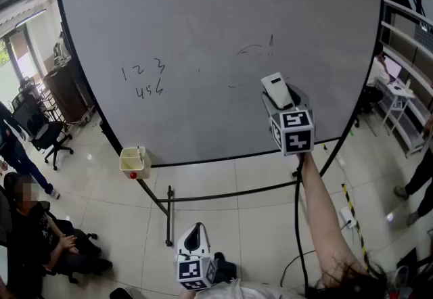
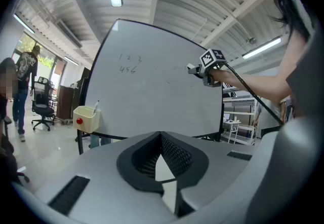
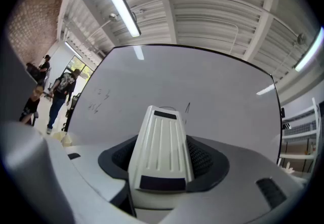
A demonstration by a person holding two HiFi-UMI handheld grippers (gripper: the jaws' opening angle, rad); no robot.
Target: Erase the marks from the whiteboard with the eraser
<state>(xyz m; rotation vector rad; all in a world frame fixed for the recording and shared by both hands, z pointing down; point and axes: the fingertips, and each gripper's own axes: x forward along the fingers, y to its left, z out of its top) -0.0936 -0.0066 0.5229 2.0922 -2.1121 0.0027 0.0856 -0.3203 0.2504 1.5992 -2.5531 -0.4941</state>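
Observation:
The whiteboard (image 1: 203, 13) stands tilted on its frame in front of me. Handwritten digits (image 1: 143, 79) sit at its left, and fainter strokes (image 1: 254, 49) lie near its middle right. My right gripper (image 1: 281, 98) is raised close to the board, just below those faint strokes, and is shut on a white ribbed eraser (image 1: 277, 90). In the right gripper view the eraser (image 3: 162, 149) fills the space between the jaws, with a dark stroke (image 3: 187, 107) just beyond its tip. My left gripper (image 1: 195, 235) hangs low over the floor, shut and empty; its pads (image 2: 174, 154) meet in its own view.
A pale box with a red dot (image 1: 132, 162) hangs at the board's lower left corner. The black stand legs (image 1: 168, 216) spread over the tiled floor. Seated people (image 1: 34, 223) and an office chair (image 1: 47, 135) are at the left. White shelving (image 1: 406, 108) and another person (image 1: 419, 182) are at the right.

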